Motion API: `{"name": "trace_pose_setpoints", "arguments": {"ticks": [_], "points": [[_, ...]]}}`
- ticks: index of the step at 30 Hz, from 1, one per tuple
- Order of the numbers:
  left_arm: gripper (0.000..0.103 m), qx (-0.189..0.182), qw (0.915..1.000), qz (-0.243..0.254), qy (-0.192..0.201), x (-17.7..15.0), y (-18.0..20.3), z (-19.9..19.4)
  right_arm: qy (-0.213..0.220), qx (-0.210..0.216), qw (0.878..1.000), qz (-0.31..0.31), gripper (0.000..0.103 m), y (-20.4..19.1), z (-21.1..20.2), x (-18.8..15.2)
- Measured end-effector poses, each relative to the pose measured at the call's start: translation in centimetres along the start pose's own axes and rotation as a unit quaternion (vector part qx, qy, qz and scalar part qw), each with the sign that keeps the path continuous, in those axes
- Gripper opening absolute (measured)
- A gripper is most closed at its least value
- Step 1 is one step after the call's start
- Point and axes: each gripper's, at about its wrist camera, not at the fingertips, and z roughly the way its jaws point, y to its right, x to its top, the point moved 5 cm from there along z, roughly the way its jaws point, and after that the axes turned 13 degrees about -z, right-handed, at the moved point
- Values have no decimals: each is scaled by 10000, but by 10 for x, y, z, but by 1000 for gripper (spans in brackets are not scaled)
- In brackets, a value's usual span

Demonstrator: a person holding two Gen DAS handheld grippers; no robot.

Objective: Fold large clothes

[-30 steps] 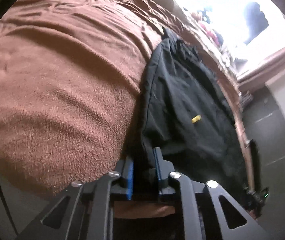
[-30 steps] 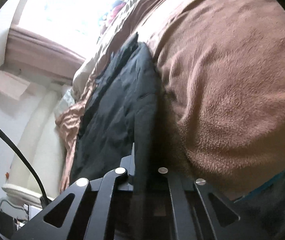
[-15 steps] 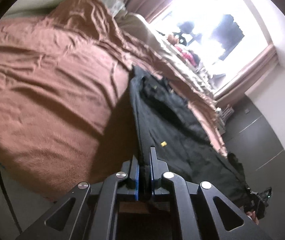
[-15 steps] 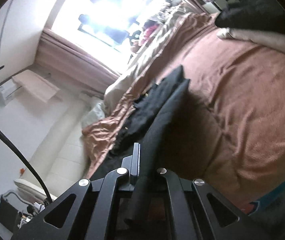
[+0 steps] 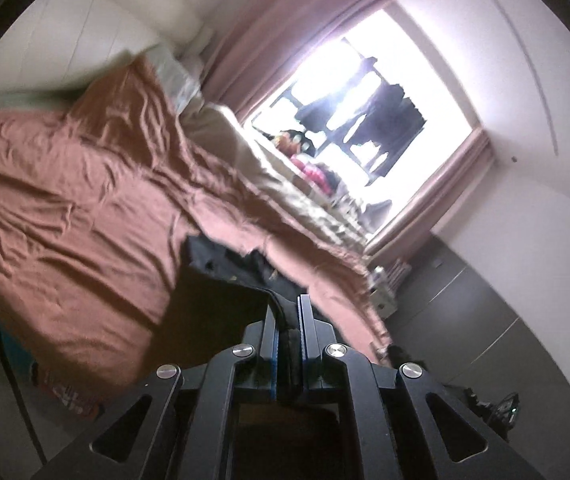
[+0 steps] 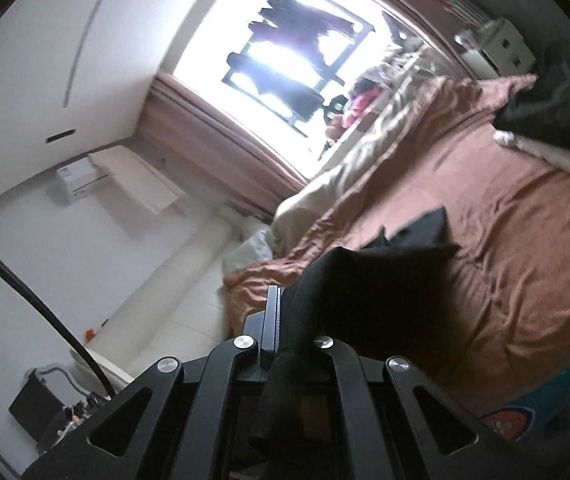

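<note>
Now | left tongs point(image 5: 287, 316) clamped on black jacket point(image 5: 225, 300) edge | right tongs point(image 6: 285, 320) clamped on jacket too | jacket lifted near, far end on brown bed point(image 5: 85, 200) | long axis near-to-far, toward window point(image 6: 285, 52)

Your garment point(image 5: 225, 300) hangs from both grippers (left point(image 5: 288, 312), right point(image 6: 285, 312)) over the bed point(image 5: 85, 208), its far end resting there; the window point(image 5: 357, 120) lies beyond.

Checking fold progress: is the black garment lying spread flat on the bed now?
No. The black garment is lifted, clamped in the left tool and right tool; only its far end reaches the brown blanket.
</note>
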Motion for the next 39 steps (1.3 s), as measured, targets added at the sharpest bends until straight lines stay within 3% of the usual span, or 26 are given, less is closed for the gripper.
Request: {"name": "trace_pose_setpoints", "arguments": {"ticks": [7, 14, 26, 39], "points": [[7, -322, 9987, 279, 290, 2, 35, -43, 222, 171, 9992, -273, 0, -15, -22, -3], [7, -224, 9988, 366, 252, 14, 38, -23, 186, -60, 9997, -153, 0, 15, 9, 1], [7, 99, 9986, 495, 142, 74, 44, 88, 75, -566, 9984, 11, 0, 25, 70, 53], [7, 705, 9963, 412, -275, 105, -9, 228, -437, -1158, 9921, 212, 0, 57, 176, 74]]}}
